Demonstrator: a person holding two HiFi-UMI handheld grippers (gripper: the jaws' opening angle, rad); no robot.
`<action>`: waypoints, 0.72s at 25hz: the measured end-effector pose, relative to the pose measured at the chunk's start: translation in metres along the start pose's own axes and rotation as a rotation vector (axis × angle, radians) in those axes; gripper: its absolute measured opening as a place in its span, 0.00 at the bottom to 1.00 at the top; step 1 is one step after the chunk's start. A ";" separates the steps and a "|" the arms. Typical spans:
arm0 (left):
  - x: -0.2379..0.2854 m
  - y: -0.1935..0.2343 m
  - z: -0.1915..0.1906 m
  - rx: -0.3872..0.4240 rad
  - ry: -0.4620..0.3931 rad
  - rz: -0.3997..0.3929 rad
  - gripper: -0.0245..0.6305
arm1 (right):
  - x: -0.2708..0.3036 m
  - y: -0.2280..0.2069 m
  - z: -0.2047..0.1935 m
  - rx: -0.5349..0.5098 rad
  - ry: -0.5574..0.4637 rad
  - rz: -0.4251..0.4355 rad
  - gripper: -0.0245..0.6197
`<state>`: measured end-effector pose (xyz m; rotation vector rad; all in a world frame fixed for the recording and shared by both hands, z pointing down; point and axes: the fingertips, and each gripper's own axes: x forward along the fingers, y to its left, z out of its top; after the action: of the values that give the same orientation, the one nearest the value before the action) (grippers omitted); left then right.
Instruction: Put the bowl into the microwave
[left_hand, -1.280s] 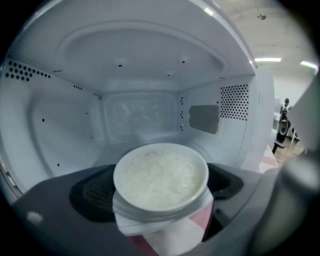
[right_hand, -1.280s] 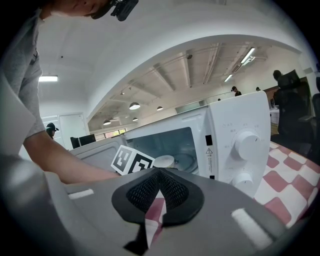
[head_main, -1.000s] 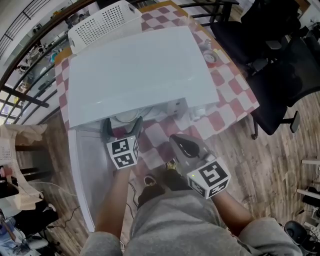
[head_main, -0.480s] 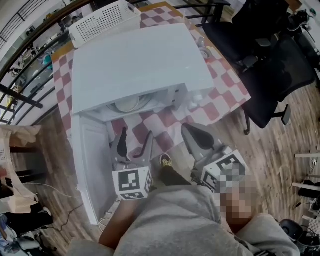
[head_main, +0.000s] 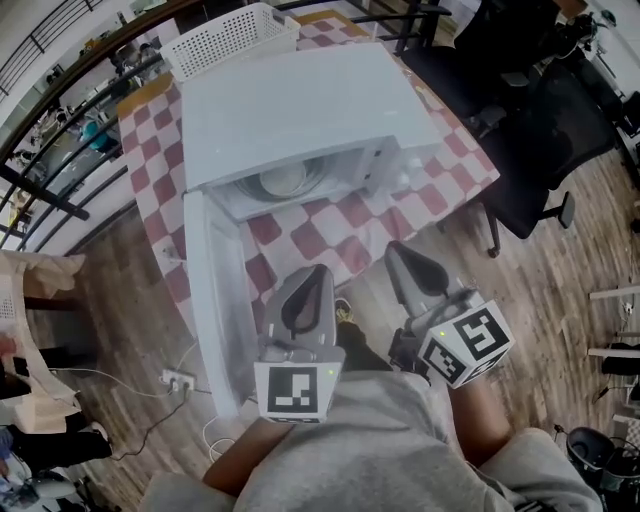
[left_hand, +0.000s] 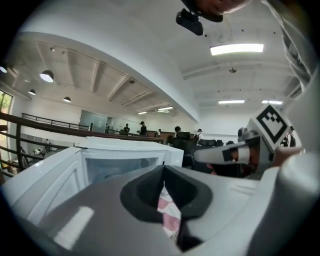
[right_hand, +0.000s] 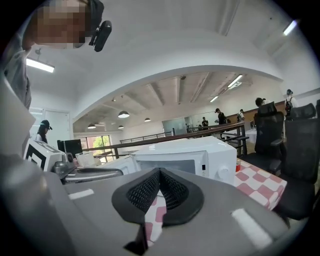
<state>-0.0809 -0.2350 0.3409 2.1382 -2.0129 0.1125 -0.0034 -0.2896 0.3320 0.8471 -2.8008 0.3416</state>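
Note:
The white microwave (head_main: 300, 110) stands on the checkered table with its door (head_main: 215, 300) swung open to the left. A pale bowl (head_main: 287, 180) sits inside the cavity, free of both grippers. My left gripper (head_main: 315, 275) hovers in front of the table edge, well short of the microwave, shut with nothing between its jaws. My right gripper (head_main: 402, 255) is beside it, also shut and empty. In the left gripper view the closed tips (left_hand: 162, 169) point at the open microwave (left_hand: 125, 155). The right gripper view shows its closed tips (right_hand: 159, 172) facing the microwave (right_hand: 190, 155).
A red and white checkered cloth (head_main: 340, 225) covers the table. A white perforated basket (head_main: 230, 35) stands behind the microwave. Black office chairs (head_main: 540, 120) are to the right. A railing (head_main: 50, 130) runs on the left, and a power strip (head_main: 175, 380) lies on the wooden floor.
Both grippers have drawn back from the microwave opening toward the person. The left jaws, open a second ago near the bowl, have closed empty. The bowl stays inside.

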 end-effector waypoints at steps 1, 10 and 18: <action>-0.006 0.000 0.001 0.007 0.003 -0.001 0.05 | -0.004 0.010 -0.002 -0.016 0.000 -0.005 0.03; -0.041 -0.009 -0.018 0.017 0.040 -0.100 0.05 | -0.052 0.054 -0.017 -0.012 -0.008 -0.121 0.03; -0.054 -0.037 -0.035 0.021 0.074 -0.188 0.05 | -0.092 0.051 -0.046 0.012 0.038 -0.203 0.03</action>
<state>-0.0446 -0.1730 0.3606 2.2879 -1.7684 0.1824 0.0482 -0.1880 0.3450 1.1036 -2.6502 0.3376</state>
